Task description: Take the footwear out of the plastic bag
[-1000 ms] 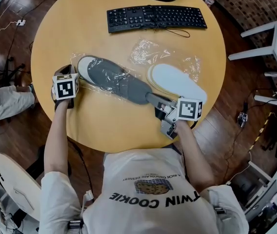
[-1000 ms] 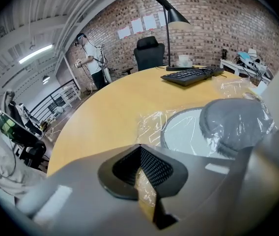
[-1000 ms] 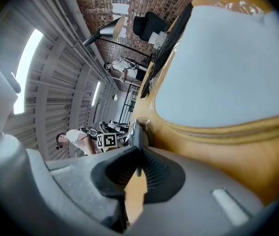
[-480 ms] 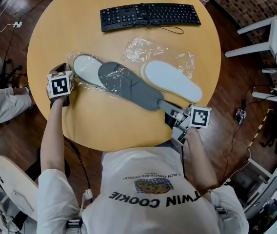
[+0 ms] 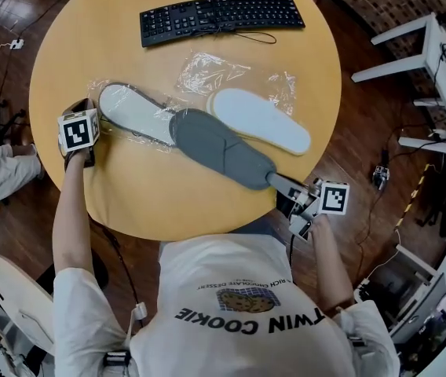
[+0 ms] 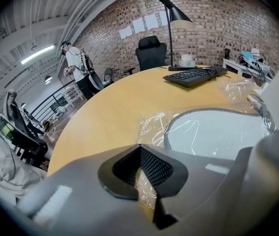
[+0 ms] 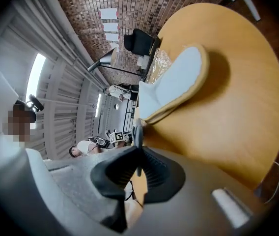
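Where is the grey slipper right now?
In the head view, the grey slipper lies aslant on the table, between the bag at left and the white slipper at right, its near end clamped in the right gripper.

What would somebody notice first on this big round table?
The long grey slipper in the middle of the round table, with the right gripper pinching its tip near the table's edge. To its left, the left gripper pinches a crinkly plastic bag with a white slipper inside. A second white slipper lies just behind the grey one, before a black keyboard.
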